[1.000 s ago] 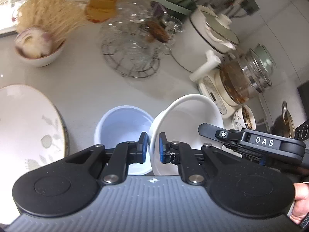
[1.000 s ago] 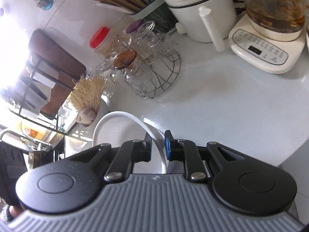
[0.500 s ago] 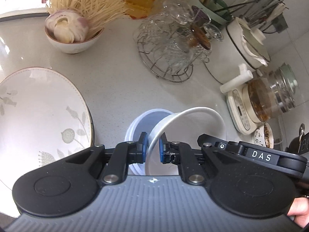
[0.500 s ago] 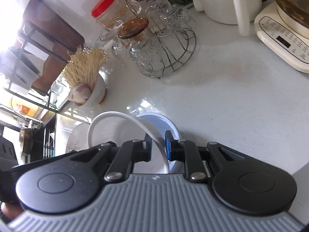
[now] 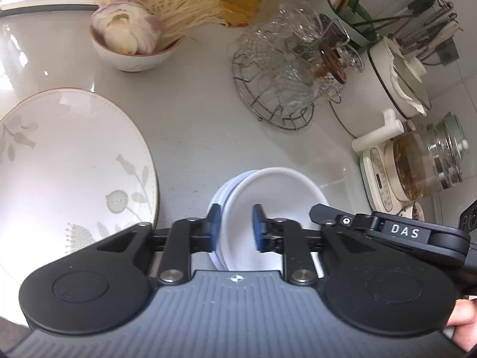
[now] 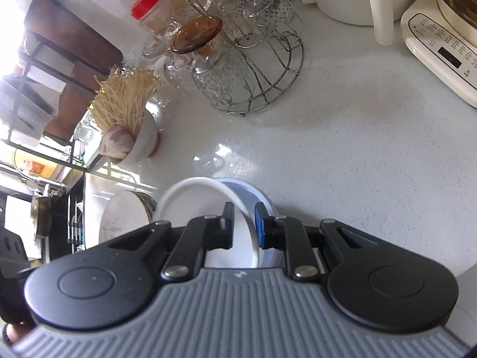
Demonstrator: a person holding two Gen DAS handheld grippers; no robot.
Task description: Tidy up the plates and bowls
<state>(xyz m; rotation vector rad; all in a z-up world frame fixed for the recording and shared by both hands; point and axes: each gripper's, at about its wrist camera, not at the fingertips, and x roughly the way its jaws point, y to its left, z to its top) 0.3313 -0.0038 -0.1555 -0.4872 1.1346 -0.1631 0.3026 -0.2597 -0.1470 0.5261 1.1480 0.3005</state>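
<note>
A white bowl sits nested inside a pale blue bowl on the counter. My left gripper is open, its fingers straddling the near rims of both bowls with a gap on each side. My right gripper also straddles the white bowl's rim, jaws slightly parted and not pinching it; the blue bowl shows just beyond. A large white plate with a leaf pattern lies to the left of the bowls.
A bowl of noodles and garlic stands at the back left. A wire rack of glass cups, a white pot and a glass kettle on its base line the right.
The white bowl has come down from tilted beside the blue bowl to nested inside it. Both grippers have opened and let go of its rim.
</note>
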